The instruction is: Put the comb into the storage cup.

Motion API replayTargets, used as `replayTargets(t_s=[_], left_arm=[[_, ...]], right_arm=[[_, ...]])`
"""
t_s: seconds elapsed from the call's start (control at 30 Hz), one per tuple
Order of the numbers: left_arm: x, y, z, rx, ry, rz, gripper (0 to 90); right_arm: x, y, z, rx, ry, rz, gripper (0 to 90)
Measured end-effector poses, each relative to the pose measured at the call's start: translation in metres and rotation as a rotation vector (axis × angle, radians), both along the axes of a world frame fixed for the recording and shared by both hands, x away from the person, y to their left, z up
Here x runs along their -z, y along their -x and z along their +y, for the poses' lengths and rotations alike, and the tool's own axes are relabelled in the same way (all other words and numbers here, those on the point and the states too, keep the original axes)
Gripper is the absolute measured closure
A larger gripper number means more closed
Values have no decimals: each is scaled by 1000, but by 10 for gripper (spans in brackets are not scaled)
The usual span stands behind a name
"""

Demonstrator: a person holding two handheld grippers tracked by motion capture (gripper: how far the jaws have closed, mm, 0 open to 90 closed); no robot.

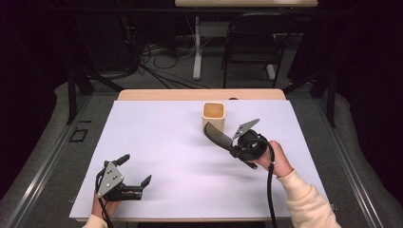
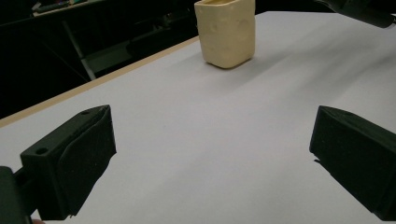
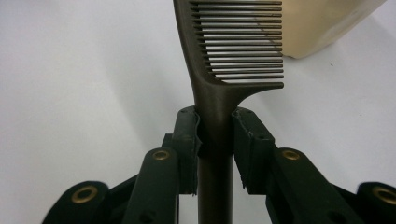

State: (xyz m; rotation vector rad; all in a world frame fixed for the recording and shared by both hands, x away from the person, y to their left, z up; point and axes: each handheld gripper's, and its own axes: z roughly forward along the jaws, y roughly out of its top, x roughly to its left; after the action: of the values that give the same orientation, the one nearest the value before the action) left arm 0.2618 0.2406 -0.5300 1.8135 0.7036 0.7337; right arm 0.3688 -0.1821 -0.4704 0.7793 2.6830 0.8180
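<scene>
My left tongs (image 1: 135,172) rest low over the near left part of the tabletop (image 1: 171,156), released, jaws wide apart with nothing but bare white surface between them. From there the cream-coloured cup (image 2: 226,31) stands well ahead and off to the right, upright, far out of reach of that hand.

My right tongs (image 3: 215,135) are clenched on the handle of a dark comb (image 3: 233,51), the pads pressing it from both sides just below where the teeth begin. The comb's long axis runs straight on from the tongs, handle back toward my hand and toothed end forward. In the high view the comb (image 1: 216,134) slants up and to the left from the right tongs (image 1: 236,148), its tip close beside the cup (image 1: 213,115) and near the rim on the near side; I cannot tell whether it touches.

So the cup lies just beyond the comb's tip, slightly to the right of the comb's line in the right gripper view, and the right hand is much the nearer one. I judge that the coming move is to lift the toothed end over the rim and stand the comb in the cup.
</scene>
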Motion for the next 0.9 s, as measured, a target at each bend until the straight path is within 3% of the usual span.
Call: replayTargets(t_s=[0.9], left_arm=[[-1, 1, 0, -3, 4, -5, 5]], right_arm=[[-9, 0, -10, 29, -41, -29, 716]])
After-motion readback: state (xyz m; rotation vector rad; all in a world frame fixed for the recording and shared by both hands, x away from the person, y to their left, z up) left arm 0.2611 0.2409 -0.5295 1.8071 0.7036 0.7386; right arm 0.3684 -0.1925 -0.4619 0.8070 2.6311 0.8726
